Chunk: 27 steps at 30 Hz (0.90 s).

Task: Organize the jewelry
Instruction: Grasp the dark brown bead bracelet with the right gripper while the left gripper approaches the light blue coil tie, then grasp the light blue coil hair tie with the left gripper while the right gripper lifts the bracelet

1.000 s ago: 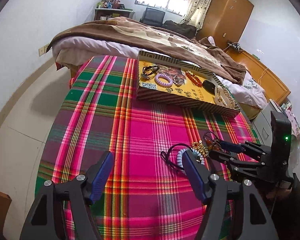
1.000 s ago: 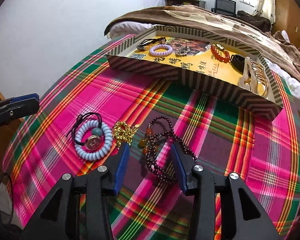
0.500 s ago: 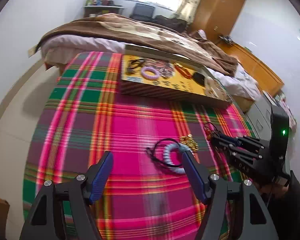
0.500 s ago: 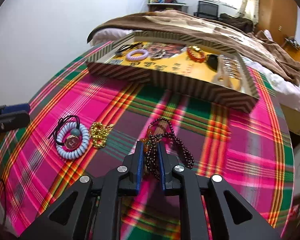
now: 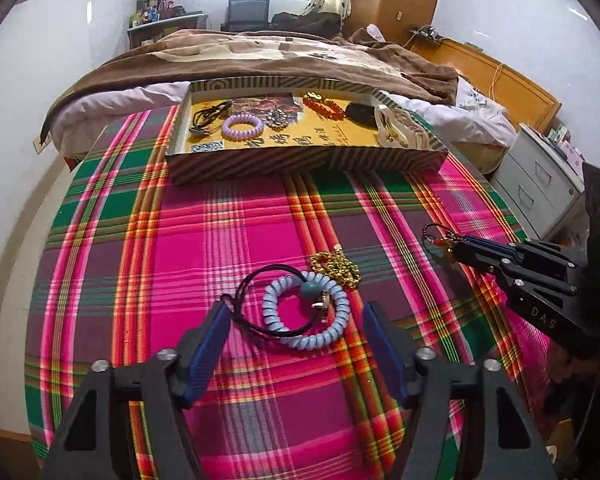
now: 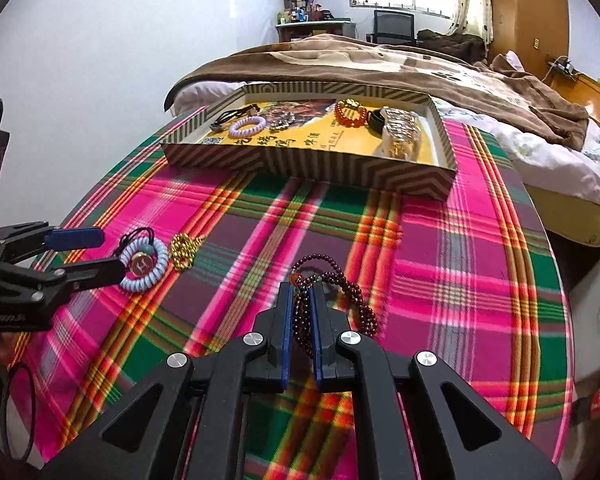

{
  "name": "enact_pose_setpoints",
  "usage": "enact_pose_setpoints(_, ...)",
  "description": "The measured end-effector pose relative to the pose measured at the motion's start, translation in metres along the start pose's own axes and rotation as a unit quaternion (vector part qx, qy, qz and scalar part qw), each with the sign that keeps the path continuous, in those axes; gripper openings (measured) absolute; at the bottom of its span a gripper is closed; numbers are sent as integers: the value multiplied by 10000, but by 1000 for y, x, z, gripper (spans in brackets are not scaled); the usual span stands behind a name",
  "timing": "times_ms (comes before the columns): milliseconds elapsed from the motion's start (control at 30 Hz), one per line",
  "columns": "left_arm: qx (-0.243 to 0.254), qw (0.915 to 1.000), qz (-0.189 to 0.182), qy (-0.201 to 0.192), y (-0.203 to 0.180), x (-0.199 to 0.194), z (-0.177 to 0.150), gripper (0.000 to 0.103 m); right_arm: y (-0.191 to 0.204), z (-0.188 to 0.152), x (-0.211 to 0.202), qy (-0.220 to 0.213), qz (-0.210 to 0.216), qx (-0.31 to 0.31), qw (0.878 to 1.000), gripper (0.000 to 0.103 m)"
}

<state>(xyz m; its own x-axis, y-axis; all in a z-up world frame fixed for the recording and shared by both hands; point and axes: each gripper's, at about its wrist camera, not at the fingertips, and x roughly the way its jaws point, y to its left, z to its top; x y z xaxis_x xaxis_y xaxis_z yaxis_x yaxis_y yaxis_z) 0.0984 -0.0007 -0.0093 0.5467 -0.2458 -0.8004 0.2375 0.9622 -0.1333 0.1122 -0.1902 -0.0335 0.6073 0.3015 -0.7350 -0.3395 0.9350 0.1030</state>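
A light blue coil hair tie (image 5: 337,322) with a black cord lies on the plaid cloth, between the fingers of my left gripper (image 5: 296,318). The jaws are closing and the pads stand apart from the tie. From the right wrist view, the left gripper (image 6: 109,252) flanks the hair tie (image 6: 138,285). My right gripper (image 6: 302,296) is shut on a dark red bead bracelet (image 6: 352,292), which trails on the cloth. A gold chain (image 5: 336,266) lies between the two. The striped tray (image 5: 300,160) at the table's far edge holds several pieces.
In the tray lie a lilac coil tie (image 5: 242,126), an orange bead bracelet (image 5: 324,106) and a gold claw clip (image 5: 396,128). A bed with a brown blanket (image 5: 280,52) stands behind the table. A grey drawer cabinet (image 5: 540,188) is at the right.
My right gripper has shut on the dark red bead bracelet. My left gripper has moved right until the blue hair tie sits between its fingers, and its jaws have narrowed.
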Motion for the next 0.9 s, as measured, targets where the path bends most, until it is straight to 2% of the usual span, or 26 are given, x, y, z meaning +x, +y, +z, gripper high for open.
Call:
enact_pose_setpoints(67,52,10000,29,30,-3,3,1,53,-4,-3,0,11,21,71,10000,8)
enact_pose_setpoints(200,159,9997,173,73,-6,9,3,49,-7,-7,-1,4,35,133,9999,8)
enact_pose_setpoints(233,172,9996,193,93,-7,10,3,45,-8,-7,-1,-11,37,133,9999,8)
enact_pose_setpoints(333,298,9991,262,120,-12,13,4,41,-9,-7,-1,-17,60,156,9999,8)
enact_pose_setpoints(467,430,9981,371,221,-15,19,4,21,-10,-8,-2,-33,73,170,9998,8)
enact_pose_setpoints(533,510,9975,424,260,-17,23,3,18,-11,-8,-2,-31,75,177,9998,8)
enact_pose_setpoints(567,542,9972,432,271,-18,24,3,13,-11,-8,-2,-33,76,176,9998,8)
enact_pose_setpoints(633,591,9965,518,289,-17,27,2,10,-11,-8,-2,-23,77,185,9998,8)
enact_pose_setpoints(900,372,9958,795,256,6,19,-3,10,-9,-8,-1,-11,57,173,9998,8)
